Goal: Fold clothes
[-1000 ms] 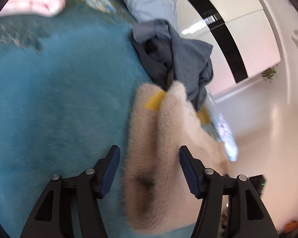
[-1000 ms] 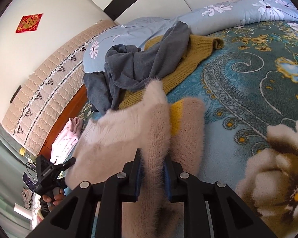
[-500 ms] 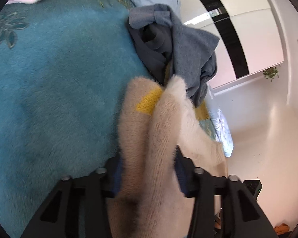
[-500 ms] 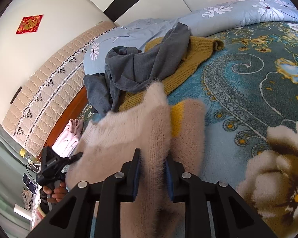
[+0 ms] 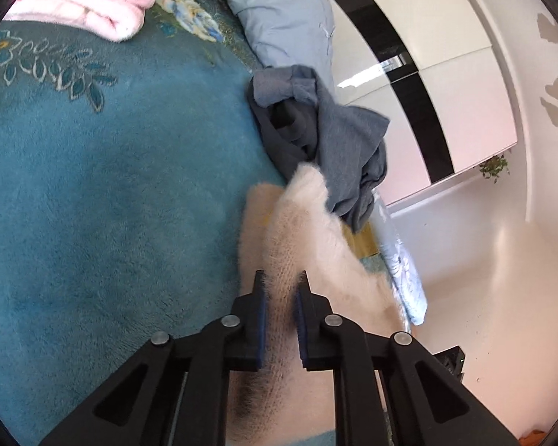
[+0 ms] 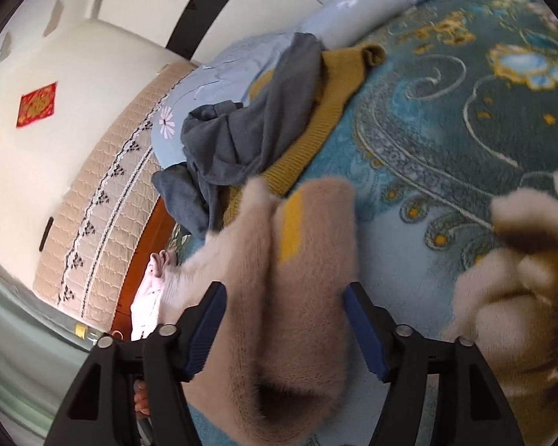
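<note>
L gripper (image 5: 281, 295) pinches fuzzy sweater (image 5: 308, 256) btwn pads.

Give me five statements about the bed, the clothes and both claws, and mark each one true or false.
1. The left claw is clamped on the cream fuzzy sweater. True.
2. The right claw pinches the sweater tightly. False: its jaws have just been opening and stand apart, with the sweater between them.
3. A grey garment lies on top of a mustard knit. True.
4. The pink clothing is in the left claw. False: it lies on the far part of the teal blanket.
5. The blanket is plain red. False: it is teal with floral patterns.
</note>
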Available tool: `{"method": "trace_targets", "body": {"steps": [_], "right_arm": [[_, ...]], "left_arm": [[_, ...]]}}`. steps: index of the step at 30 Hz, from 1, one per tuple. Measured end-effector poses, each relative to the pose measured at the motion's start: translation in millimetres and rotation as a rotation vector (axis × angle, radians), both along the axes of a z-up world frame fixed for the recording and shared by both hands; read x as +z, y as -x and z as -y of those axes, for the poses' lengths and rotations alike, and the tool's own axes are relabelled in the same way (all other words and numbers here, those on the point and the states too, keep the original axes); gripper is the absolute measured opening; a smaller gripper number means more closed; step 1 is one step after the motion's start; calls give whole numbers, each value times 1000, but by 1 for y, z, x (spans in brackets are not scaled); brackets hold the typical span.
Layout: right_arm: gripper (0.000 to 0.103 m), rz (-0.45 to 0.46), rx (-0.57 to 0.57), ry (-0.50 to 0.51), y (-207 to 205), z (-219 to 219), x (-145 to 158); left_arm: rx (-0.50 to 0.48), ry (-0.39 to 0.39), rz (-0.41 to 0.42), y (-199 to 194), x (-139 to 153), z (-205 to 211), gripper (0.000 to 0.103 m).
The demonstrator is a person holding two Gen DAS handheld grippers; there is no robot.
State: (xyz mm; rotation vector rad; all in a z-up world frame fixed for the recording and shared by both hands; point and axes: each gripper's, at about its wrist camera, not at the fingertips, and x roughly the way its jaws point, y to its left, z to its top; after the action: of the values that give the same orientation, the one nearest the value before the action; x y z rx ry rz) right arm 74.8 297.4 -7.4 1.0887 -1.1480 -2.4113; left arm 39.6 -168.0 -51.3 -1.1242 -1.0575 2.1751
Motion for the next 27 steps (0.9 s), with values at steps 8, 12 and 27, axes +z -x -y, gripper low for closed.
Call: {"method": "trace_targets", "body": {"steps": [8,12,27], "right_arm": [[73,-15,-42,1,-5,-5,3],[73,-12,-22,1,-3,-2,3],[62,-120,58,-89,-7,21,26]], "left_arm": [[-116,72,-198,4,31,-36,13],[-174,56,-216,14,34,-54,13],[-98,-19,-129,21,17,-31,13]]}}
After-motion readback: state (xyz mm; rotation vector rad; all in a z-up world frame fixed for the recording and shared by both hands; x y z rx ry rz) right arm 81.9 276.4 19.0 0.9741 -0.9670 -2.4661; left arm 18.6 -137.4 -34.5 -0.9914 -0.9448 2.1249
